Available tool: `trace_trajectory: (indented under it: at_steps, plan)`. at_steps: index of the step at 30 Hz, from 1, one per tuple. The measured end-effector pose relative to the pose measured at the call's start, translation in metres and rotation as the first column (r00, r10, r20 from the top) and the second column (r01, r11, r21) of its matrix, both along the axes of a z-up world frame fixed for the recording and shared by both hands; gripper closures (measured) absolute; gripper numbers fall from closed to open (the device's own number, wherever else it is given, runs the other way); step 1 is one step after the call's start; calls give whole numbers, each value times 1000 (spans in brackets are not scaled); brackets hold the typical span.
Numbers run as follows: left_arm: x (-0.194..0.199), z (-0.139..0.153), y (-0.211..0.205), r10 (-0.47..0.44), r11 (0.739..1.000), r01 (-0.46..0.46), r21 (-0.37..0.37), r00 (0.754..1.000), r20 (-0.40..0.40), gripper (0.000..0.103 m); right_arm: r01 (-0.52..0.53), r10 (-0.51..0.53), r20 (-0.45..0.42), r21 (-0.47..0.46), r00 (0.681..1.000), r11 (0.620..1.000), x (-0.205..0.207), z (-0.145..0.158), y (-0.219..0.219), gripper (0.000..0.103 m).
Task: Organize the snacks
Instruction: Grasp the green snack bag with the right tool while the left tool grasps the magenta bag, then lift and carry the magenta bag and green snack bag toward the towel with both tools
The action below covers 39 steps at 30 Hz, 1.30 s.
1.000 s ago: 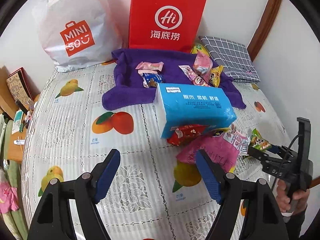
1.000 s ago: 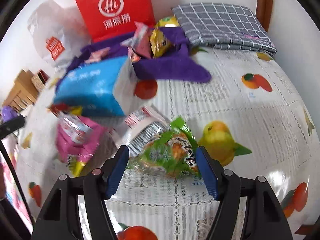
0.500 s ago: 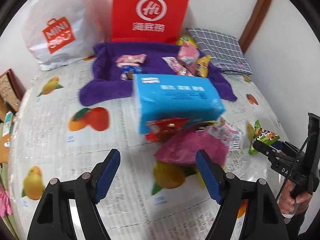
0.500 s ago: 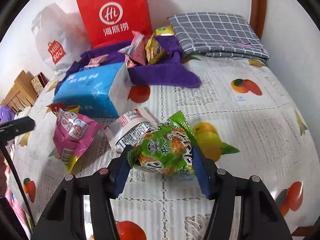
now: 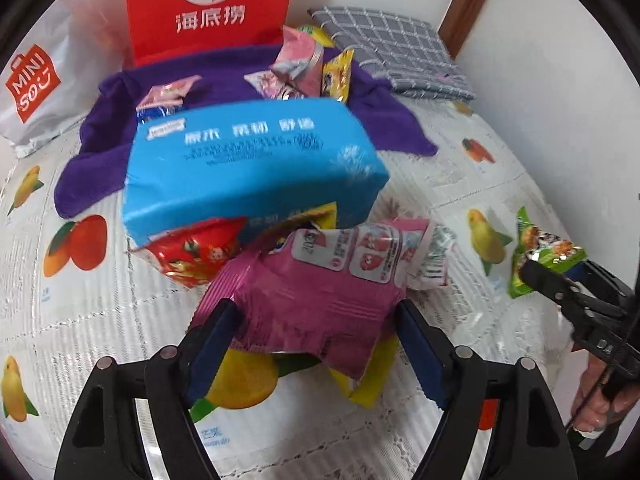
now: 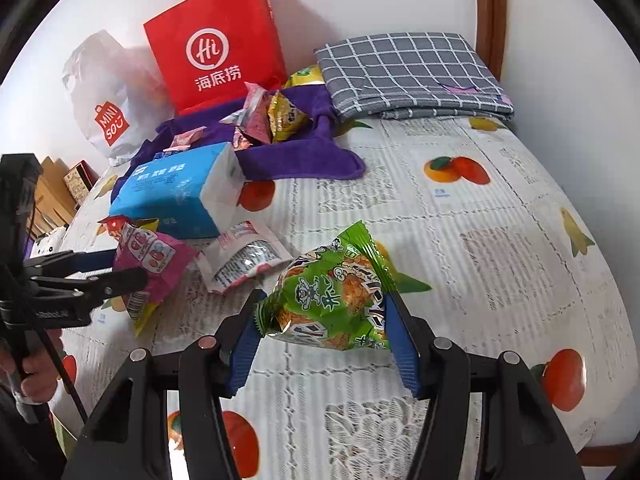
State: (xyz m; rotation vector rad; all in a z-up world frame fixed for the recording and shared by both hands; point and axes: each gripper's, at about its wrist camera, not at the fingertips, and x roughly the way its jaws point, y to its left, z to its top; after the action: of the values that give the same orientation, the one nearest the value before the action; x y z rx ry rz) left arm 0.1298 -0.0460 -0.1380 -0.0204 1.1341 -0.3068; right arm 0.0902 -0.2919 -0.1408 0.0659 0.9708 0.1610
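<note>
My right gripper [image 6: 324, 340] is shut on a green snack packet [image 6: 334, 308] and holds it above the table; the packet also shows in the left wrist view [image 5: 540, 252]. My left gripper [image 5: 318, 344] is open, its fingers on either side of a pink snack bag [image 5: 320, 300] lying on the table; the bag also shows in the right wrist view [image 6: 150, 260]. A red snack packet [image 5: 196, 254] and a white-pink packet [image 6: 244, 256] lie beside it. Several snacks [image 5: 304, 68] sit on a purple towel [image 5: 100, 140] at the back.
A blue tissue pack [image 5: 252, 168] lies between the pink bag and the towel. A red paper bag [image 5: 212, 4] and a white Miniso bag [image 5: 36, 88] stand at the wall. A folded grey checked cloth [image 6: 408, 72] lies back right. The fruit-print tablecloth [image 6: 480, 240] covers the table.
My left gripper has moved forward until its open fingers flank the pink bag. My right gripper has closed on the green packet and lifted it off the table.
</note>
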Motion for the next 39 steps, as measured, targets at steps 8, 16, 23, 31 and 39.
trace_trajectory:
  at_steps: [8, 16, 23, 31, 39]
  plan:
    - [4, -8, -8, -2, 1000, 2, 15, 1000, 7, 14, 19, -18, -38, 11, 999, 1000, 2, -16, -13, 45]
    - [-2, 2, -6, -23, 999, 23, -22, 1000, 6, 41, 24, -23, -26, 17, 999, 1000, -2, -11, -14, 45]
    - [-23, 14, 6, -23, 995, 23, -100, 1000, 7, 43, 21, -21, -12, 12, 1000, 1000, -8, 1, -3, 45]
    - [-41, 31, 28, -2, 992, 7, -129, 999, 42, 44, 0, 0, 28, -12, 1000, 1000, -18, 26, 23, 45]
    - [-50, 42, 52, 18, 985, -5, -171, 997, 74, 44, -7, 8, 39, -26, 999, 1000, -17, 37, 47, 45]
